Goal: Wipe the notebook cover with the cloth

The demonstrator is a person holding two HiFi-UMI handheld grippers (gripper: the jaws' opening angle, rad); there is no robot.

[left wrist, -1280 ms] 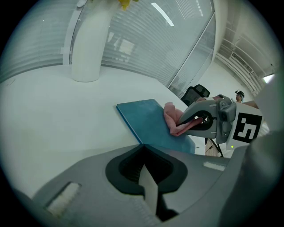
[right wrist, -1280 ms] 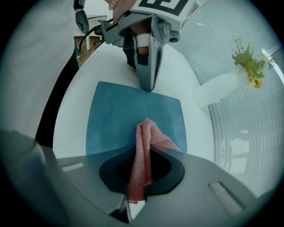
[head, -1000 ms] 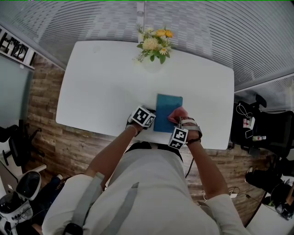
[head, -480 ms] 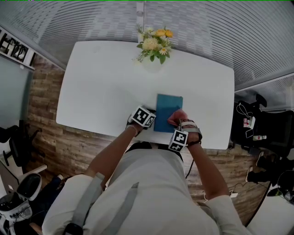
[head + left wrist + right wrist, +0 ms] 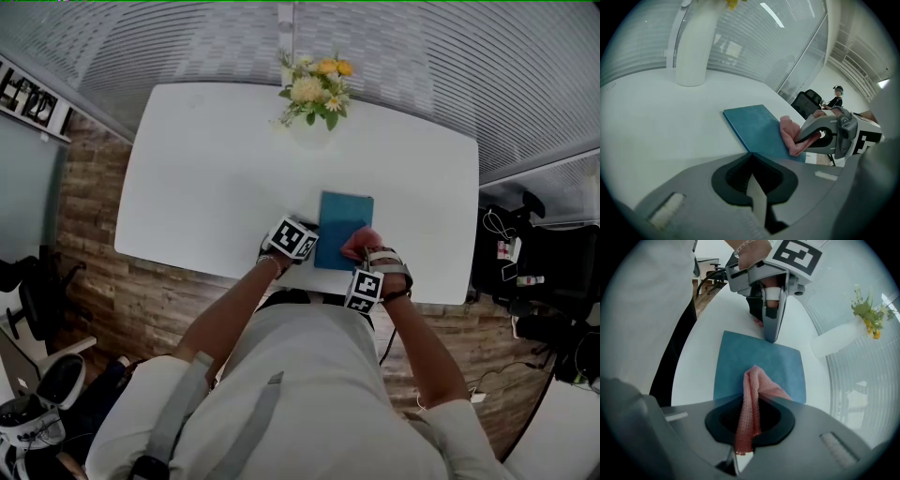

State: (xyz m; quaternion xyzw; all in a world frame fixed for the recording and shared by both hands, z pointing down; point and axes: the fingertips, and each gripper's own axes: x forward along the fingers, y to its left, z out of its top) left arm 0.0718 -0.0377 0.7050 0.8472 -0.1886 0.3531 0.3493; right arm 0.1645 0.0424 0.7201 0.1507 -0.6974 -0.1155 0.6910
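Right gripper (image 5: 746, 427), jaws clamped on the cloth, hovers over the notebook's near end. White table (image 5: 206, 169) lies under the flat teal notebook (image 5: 342, 220). Left gripper (image 5: 771, 333), jaws together and empty, touches the notebook's left edge. Pink cloth (image 5: 757, 385) rests on the notebook's cover.

Pink cloth (image 5: 752, 390) knitted, coarse; teal notebook cover (image 5: 343, 217) matt; white table (image 5: 216, 178) smooth.
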